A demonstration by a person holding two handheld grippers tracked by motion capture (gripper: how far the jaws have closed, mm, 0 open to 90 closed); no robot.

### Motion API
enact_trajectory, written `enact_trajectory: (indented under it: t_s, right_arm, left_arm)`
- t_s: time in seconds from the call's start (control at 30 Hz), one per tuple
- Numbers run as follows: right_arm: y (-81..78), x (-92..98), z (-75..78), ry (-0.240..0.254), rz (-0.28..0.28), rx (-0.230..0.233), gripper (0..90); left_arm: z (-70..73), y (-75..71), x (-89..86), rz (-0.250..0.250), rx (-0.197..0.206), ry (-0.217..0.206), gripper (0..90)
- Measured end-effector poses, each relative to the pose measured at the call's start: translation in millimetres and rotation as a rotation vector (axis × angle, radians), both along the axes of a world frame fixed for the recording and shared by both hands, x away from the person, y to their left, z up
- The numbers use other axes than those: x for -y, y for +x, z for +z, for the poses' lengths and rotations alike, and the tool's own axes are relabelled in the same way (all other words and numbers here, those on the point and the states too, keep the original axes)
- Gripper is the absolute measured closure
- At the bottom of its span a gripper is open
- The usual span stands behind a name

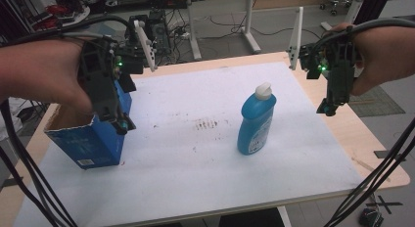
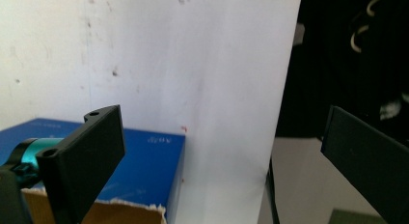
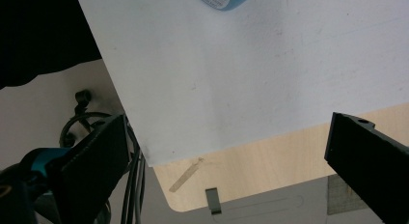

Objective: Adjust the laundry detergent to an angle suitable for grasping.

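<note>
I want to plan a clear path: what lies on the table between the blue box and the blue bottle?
In the high view, nothing stands between the blue box and the blue bottle: just the bare white sheet, with dark smudges.

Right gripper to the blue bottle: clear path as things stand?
Probably yes. The right gripper hangs open above the table's right edge, and only bare white sheet lies between it and the upright blue bottle. The blue box and left gripper sit far left.
</note>
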State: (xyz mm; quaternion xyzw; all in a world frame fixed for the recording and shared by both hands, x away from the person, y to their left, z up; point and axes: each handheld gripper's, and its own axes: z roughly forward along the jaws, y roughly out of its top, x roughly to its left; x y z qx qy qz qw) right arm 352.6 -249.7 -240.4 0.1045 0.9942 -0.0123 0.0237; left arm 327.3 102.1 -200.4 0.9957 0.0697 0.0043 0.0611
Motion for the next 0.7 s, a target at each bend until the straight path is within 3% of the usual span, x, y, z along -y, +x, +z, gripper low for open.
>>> enact_trajectory:
  t_s: [0.17,0.47,0.7]
  right_arm:
    - [-0.8,2.2,-1.6,0.0,0.008,0.0,1.4]
    - [-3.8,9.2,-2.2,0.005,-0.002,0.0,1.4]
    - [-4.9,12.7,-2.1,0.011,-0.007,0.002,1.4]
  left_arm:
    - [-2.2,1.1,7.8,0.05,0.032,-0.135,1.7]
    - [-16.3,-0.3,26.7,0.125,0.06,-0.313,1.7]
    - [-32.2,4.3,44.7,0.156,0.044,-0.371,1.7]
